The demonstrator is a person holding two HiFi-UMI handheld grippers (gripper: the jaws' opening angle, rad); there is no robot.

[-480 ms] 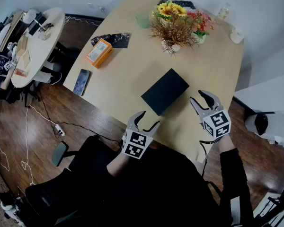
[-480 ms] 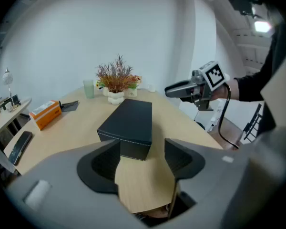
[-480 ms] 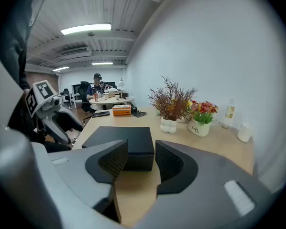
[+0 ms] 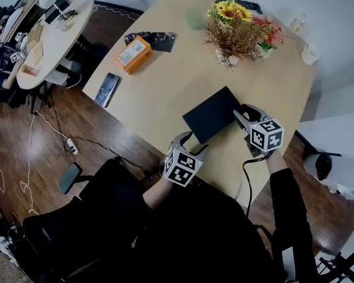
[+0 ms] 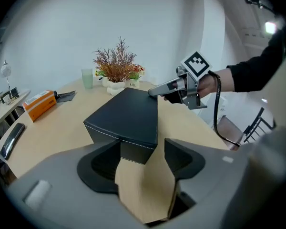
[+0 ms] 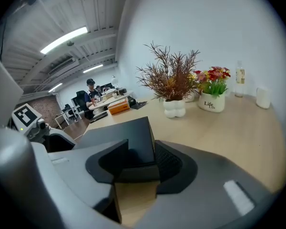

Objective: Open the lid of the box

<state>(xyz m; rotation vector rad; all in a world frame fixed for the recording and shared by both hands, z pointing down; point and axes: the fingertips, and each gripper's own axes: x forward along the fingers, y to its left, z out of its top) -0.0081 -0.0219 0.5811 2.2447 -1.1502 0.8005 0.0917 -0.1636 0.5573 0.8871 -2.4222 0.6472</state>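
A flat black box (image 4: 211, 114) with a stitched lid lies on the tan table (image 4: 159, 81), close to the near edge. My left gripper (image 4: 194, 144) stands wide open at the box's near corner. In the left gripper view that corner of the box (image 5: 126, 116) sits between the jaws of the left gripper (image 5: 143, 159) with a gap beside it. My right gripper (image 4: 242, 112) is at the box's right corner. Seen in the right gripper view, the right gripper (image 6: 140, 163) has both jaws against the box (image 6: 119, 137).
Dried flowers in a white vase (image 4: 233, 37) and a flower pot (image 4: 265, 34) stand at the far side. An orange carton (image 4: 133, 53), a phone (image 4: 107, 89) and a green cup (image 4: 194, 20) lie to the left. A cluttered round table (image 4: 44, 34) stands beyond.
Both grippers moved forward to the box. The right one went from open and apart from the box to its right corner. The left one reached the near corner.
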